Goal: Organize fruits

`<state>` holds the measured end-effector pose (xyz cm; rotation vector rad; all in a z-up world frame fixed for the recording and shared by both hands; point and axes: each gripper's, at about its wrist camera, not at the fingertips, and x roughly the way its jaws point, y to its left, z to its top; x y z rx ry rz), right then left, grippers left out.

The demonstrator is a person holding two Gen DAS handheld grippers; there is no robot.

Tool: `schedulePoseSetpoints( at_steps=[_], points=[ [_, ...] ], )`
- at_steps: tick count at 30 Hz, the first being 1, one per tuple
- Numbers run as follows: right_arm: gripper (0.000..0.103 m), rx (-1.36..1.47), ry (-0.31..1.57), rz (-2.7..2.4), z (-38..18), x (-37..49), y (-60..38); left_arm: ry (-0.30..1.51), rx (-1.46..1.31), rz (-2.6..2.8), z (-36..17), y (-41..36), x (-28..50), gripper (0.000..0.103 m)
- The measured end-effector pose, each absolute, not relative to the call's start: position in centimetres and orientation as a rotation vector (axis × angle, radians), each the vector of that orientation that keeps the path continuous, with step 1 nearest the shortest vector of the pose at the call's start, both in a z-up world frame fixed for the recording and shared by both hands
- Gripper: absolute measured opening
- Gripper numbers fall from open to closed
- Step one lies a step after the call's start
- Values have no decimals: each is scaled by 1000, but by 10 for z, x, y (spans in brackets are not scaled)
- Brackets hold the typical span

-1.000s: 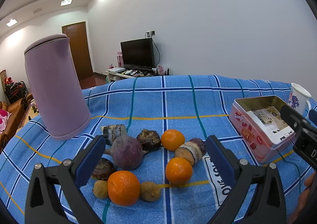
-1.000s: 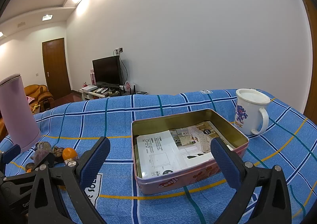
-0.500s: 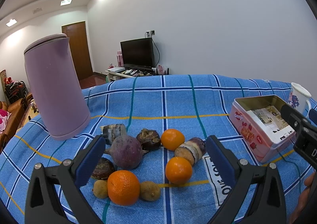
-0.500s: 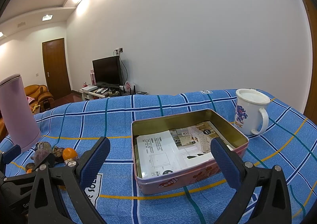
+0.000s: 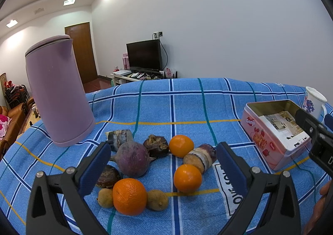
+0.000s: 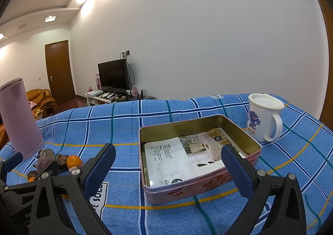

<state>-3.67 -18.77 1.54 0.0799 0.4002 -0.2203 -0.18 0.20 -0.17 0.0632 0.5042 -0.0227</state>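
Note:
A cluster of produce lies on the blue plaid cloth in the left wrist view: three oranges, a purple beet, a cut sweet potato, dark chestnut-like pieces and two small brown fruits. My left gripper is open and empty, hovering just short of them. An open pink tin lined with paper sits in front of my right gripper, which is open and empty. The tin also shows in the left wrist view.
A tall lilac kettle stands left behind the produce. A white mug stands right of the tin. The cloth's far edge drops off toward a TV stand and door.

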Motion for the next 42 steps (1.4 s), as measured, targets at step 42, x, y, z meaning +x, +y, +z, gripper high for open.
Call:
schedulePoseSetpoints(
  at_steps=[42],
  points=[
    [102,69,383,-153,13,-39,-184,551,34,-43,-4,15,4,103]
  ],
)
